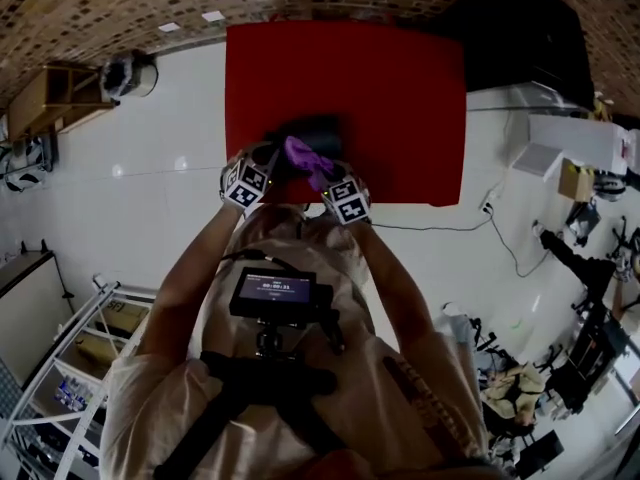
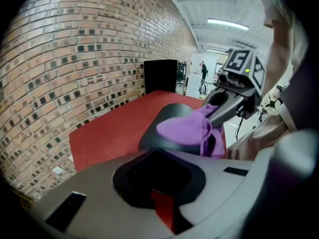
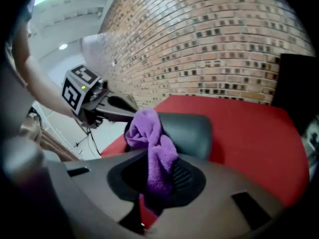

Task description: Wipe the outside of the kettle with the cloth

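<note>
Kettle: the dark kettle (image 1: 312,130) sits on the red tabletop (image 1: 400,78) near its front edge, just ahead of both my tools.
Cloth: the purple cloth (image 1: 305,156) lies bunched against the kettle's near side, touching it.
Right tool: the right tool (image 1: 325,178) is clenched on the cloth.
Left tool: the left tool (image 1: 268,163) is clenched. Its tips reach the kettle's left edge, and I cannot tell if they pinch it.
Key relation: the kettle lies straight ahead of the right tool with the cloth between them, so I judge the wipe falls to that hand.
Views: the right gripper view shows the cloth's tail running down between its jaws. The left gripper view shows the cloth over the kettle's top. The head view shows only a purple bunch.
</note>
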{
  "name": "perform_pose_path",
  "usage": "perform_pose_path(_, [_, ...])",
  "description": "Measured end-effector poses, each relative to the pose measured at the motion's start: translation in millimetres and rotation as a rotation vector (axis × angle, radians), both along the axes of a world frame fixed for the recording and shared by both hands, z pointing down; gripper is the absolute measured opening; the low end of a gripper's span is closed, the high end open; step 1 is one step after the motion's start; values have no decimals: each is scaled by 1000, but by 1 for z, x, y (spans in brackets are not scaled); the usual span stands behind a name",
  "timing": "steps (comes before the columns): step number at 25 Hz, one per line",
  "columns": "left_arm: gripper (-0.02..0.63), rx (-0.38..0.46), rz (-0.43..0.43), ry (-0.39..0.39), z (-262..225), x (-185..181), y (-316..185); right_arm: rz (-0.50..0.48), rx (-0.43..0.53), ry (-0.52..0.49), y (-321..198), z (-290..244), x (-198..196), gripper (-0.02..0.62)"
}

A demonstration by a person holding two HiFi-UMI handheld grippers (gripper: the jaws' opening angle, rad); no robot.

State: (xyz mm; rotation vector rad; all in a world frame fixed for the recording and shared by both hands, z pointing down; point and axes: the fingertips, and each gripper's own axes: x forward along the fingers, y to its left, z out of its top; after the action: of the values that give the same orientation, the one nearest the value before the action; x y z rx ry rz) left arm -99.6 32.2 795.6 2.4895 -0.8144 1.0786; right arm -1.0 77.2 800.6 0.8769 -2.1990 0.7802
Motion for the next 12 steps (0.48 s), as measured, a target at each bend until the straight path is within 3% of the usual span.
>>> perform_pose_path(4, [0, 5, 4, 15, 1, 1, 3, 334, -96, 94, -11, 30, 130, 77])
perform_pose_path(6, [0, 11, 5, 15, 1, 0, 3, 445, -89, 89, -20, 19, 167, 76])
perform_pose_path(9, [0, 10, -2, 20, 0, 1, 4, 389, -1, 5, -32, -27, 140, 77])
perform_pose_path(12, [0, 3, -16, 26, 0, 0, 4, 192, 92, -82, -35, -70, 51, 77])
